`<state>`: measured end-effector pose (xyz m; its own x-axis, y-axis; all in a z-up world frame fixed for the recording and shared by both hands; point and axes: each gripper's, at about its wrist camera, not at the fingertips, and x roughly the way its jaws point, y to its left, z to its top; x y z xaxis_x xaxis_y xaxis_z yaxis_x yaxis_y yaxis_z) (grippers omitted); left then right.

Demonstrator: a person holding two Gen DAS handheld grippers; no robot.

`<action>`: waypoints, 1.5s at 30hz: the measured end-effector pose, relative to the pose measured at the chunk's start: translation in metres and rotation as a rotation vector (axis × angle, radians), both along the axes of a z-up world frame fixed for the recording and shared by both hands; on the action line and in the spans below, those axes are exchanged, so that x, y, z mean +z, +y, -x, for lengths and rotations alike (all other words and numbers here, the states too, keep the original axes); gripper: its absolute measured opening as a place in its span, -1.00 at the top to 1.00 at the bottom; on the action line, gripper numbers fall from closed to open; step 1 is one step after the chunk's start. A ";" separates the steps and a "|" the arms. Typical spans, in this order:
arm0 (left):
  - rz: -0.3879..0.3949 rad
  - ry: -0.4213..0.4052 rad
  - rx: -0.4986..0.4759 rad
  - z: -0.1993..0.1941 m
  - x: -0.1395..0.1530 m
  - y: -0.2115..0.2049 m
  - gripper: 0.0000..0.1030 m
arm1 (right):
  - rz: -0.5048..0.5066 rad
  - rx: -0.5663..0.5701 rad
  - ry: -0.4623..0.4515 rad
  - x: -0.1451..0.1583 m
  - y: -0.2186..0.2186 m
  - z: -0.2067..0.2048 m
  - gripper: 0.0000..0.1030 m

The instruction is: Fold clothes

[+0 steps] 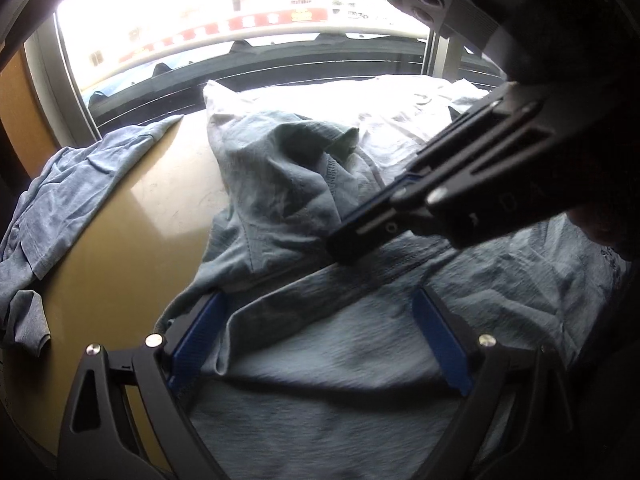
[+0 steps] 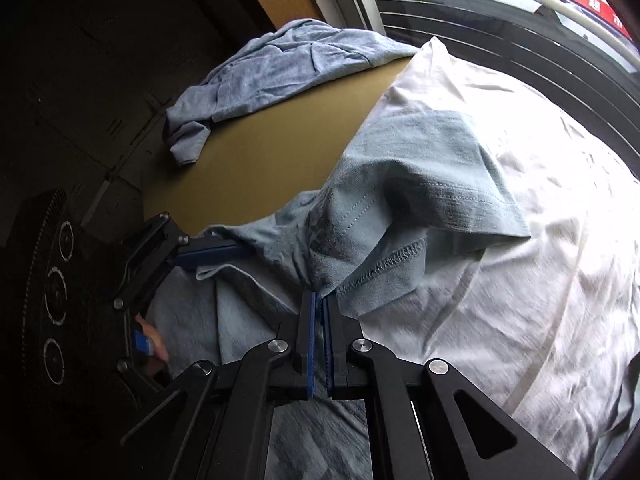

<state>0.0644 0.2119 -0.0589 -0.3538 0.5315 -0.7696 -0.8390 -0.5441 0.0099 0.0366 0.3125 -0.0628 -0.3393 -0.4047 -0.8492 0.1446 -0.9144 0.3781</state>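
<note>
A blue-grey T-shirt (image 1: 340, 360) (image 2: 420, 152) lies partly on the tan table (image 1: 132, 240) and partly on a white garment (image 2: 520, 280). My right gripper (image 2: 320, 296) is shut on a bunched fold of the shirt near a stitched sleeve hem. From the left wrist it reaches in from the upper right, the right gripper (image 1: 340, 244) pinching that fold above the shirt's body. My left gripper (image 1: 320, 320) stands wide open over the shirt's near part, and its left blue pad (image 1: 196, 340) sits at the cloth's edge. From the right wrist the left gripper (image 2: 188, 296) shows at the left, open.
A heathered blue garment (image 1: 72, 192) (image 2: 280, 68) lies crumpled at the table's far left corner, partly hanging over the edge. The white garment (image 1: 400, 108) covers the table's far right. A window (image 1: 240, 20) with dark rails runs behind the table. A dark floor lies beside it.
</note>
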 end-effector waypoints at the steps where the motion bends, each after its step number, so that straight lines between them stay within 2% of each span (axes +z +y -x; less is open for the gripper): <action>1: 0.001 0.007 0.008 0.000 0.002 -0.001 -0.79 | -0.009 -0.003 -0.003 0.000 0.001 -0.001 0.92; 6: -0.038 0.017 0.043 0.005 0.022 -0.011 -0.78 | -0.084 -0.089 0.075 0.022 0.025 0.004 0.92; 9: -0.080 0.042 0.056 0.012 0.040 -0.013 -0.79 | -0.190 -0.155 0.088 0.028 0.044 0.018 0.92; 11: -0.103 0.046 0.082 0.023 0.049 -0.009 -0.79 | -0.192 -0.172 0.086 0.031 0.054 0.029 0.92; 15: -0.151 -0.028 0.096 0.047 0.049 0.008 -0.80 | -0.202 -0.129 0.069 0.030 0.051 0.055 0.92; 17: -0.157 -0.061 0.079 0.053 0.044 0.020 -0.79 | -0.271 -0.096 0.028 0.017 0.043 0.066 0.92; 19: -0.143 -0.101 -0.001 0.049 0.037 0.027 -0.79 | -0.336 -0.087 -0.012 0.002 0.044 0.072 0.91; 23: -0.105 -0.188 -0.201 0.037 0.022 0.039 -0.79 | -0.308 -0.120 -0.008 0.000 0.060 0.076 0.92; 25: -0.042 -0.182 -0.243 0.031 0.009 0.042 -0.76 | -0.309 -0.129 -0.012 0.000 0.065 0.078 0.92; 26: -0.029 -0.169 -0.270 0.027 0.006 0.040 -0.76 | -0.310 -0.135 -0.014 0.000 0.067 0.079 0.92; 28: -0.035 -0.201 -0.297 0.028 0.010 0.035 -0.76 | -0.328 -0.158 -0.021 0.002 0.071 0.081 0.92; 30: -0.070 -0.263 -0.308 0.034 0.016 0.026 -0.73 | -0.329 -0.182 -0.029 0.004 0.074 0.080 0.92; 32: -0.108 -0.271 -0.297 0.038 0.028 0.016 -0.67 | -0.276 -0.161 -0.006 0.010 0.071 0.074 0.92; 35: -0.204 -0.263 -0.301 0.037 0.053 0.006 -0.69 | -0.284 -0.132 0.024 0.016 0.064 0.070 0.92; 36: -0.210 -0.257 -0.297 0.039 0.056 0.009 -0.72 | -0.268 -0.116 0.035 0.018 0.062 0.070 0.92; 39: -0.177 -0.266 -0.306 0.045 0.049 0.028 -0.73 | -0.243 -0.102 0.029 0.015 0.059 0.077 0.92; 41: -0.087 -0.293 -0.304 0.048 0.031 0.045 -0.73 | -0.180 -0.067 -0.007 0.008 0.056 0.084 0.92; 43: 0.008 -0.250 -0.267 0.048 0.011 0.053 -0.71 | -0.214 -0.046 -0.013 0.000 0.052 0.088 0.92; 45: 0.004 -0.301 -0.310 0.045 0.008 0.049 -0.76 | -0.238 -0.049 0.001 0.001 0.056 0.091 0.92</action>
